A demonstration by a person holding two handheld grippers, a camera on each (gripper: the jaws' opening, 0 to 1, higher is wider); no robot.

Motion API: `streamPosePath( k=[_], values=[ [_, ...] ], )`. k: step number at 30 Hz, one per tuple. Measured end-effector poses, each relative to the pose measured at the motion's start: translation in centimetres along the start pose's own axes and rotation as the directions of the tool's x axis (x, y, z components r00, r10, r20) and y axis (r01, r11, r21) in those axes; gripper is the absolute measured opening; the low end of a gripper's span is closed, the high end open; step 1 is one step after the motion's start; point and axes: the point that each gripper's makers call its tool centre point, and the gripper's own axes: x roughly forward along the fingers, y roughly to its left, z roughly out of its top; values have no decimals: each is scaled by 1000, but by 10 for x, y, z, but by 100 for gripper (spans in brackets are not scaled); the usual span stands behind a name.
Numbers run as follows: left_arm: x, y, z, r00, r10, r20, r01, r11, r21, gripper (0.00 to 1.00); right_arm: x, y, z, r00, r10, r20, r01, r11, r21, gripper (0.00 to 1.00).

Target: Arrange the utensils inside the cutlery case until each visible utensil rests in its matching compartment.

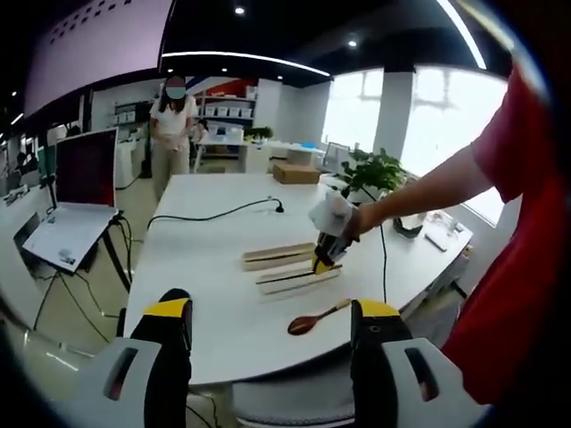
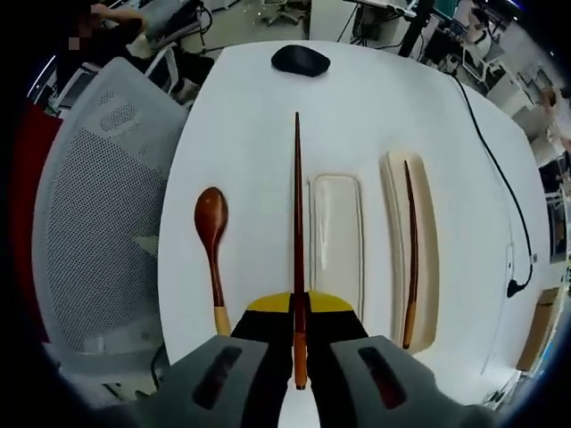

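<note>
One chopstick (image 2: 297, 232) is clamped in my right gripper (image 2: 299, 308), held lengthwise above the bench (image 2: 259, 125), I judge to lower it beside its twin (image 2: 410, 259) in the case (image 2: 426, 267). My left gripper (image 1: 268, 325) hangs released; the spoon (image 2: 212, 241) waits outside.

A white table (image 2: 241, 116) is carrying everything here. Lying directly on it in the right gripper view are a wooden spoon (image 2: 213, 245), the two cream halves of the cutlery case, lid (image 2: 337, 236) and tray (image 2: 426, 267), side by side, and a dark object (image 2: 301, 60) at the far end, possibly a computer mouse. A black cable (image 2: 500, 169) is trailing across the surface to a plug (image 2: 513, 288). In the left gripper view, a potted plant (image 1: 373, 174) is sitting near the table's far edge.
</note>
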Motion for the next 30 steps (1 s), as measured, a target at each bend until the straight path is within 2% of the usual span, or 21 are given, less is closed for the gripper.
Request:
streamPosePath(
  k=[7,11,16,25,28,30],
  values=[
    [2,2,0,1000,-3,-7,3,1000,-5,73,-5,-9,-3,1000,-2,-1,2,1000,7,0],
    [4,4,3,1000,-3,-18,3,1000,-5,73,-6,-17,-2,1000,-11,29,9,998,56,0],
    [5,4,11,1000,-4,4,4,1000,-1,73,-11,-28,-5,999,-18,38,15,996,88,0],
    [13,1,3,1000,-12,-10,12,1000,-9,73,-25,-45,-5,999,-18,36,16,998,65,0],
    [16,-1,-1,999,-16,-30,16,1000,-3,72,-28,-43,-2,999,-20,48,17,997,74,0],
    [17,-3,1,999,-26,-20,26,1000,-4,73,-29,-44,-2,999,-19,45,16,997,69,0]
  ],
)
